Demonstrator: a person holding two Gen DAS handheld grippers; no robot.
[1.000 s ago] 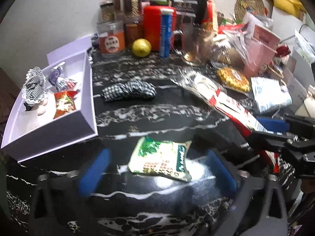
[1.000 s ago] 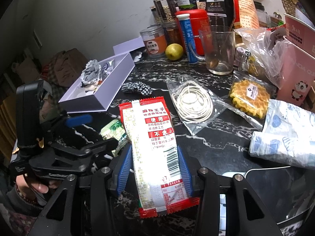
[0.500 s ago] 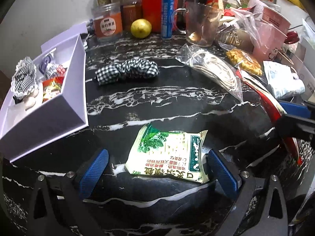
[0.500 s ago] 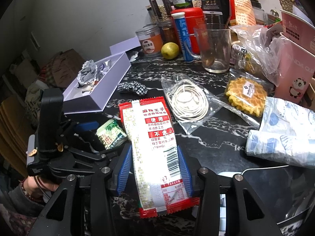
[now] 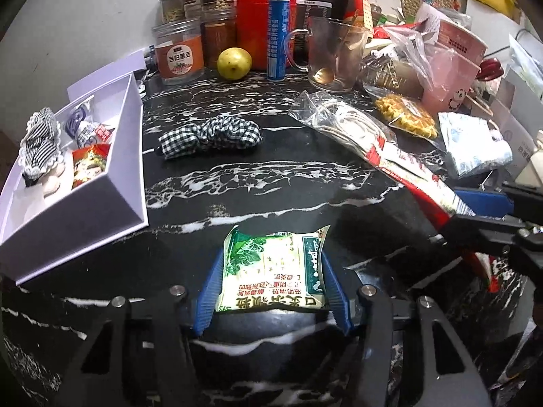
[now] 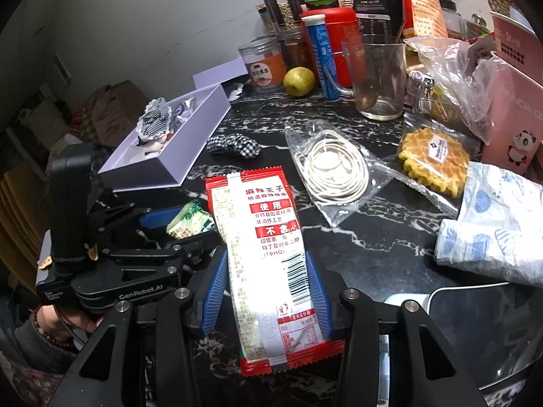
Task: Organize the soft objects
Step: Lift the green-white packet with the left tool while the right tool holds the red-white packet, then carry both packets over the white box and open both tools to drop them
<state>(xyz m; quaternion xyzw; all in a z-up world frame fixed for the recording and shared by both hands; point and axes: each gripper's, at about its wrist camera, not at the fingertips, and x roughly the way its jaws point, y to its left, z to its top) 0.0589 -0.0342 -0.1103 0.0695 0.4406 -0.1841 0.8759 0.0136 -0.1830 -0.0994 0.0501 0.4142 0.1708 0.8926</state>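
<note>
A green-and-white snack packet lies on the black marble table. My left gripper is closing its jaws, and both blue pads touch the packet's sides. My right gripper is shut on a long red-and-white snack packet, held above the table just right of the left one. An open lavender box at the left holds a striped fabric piece and small packets. A black-and-white checked scrunchie lies beyond, beside the box.
Jars, a red canister, a lemon, a blue tube and a glass mug line the back. At the right lie a bagged white cord, a wrapped waffle, a tissue pack and a pink carton.
The left gripper's jaws came in from wide open until the pads reached the green packet's sides, and it moved slightly closer. The right gripper and red packet kept still.
</note>
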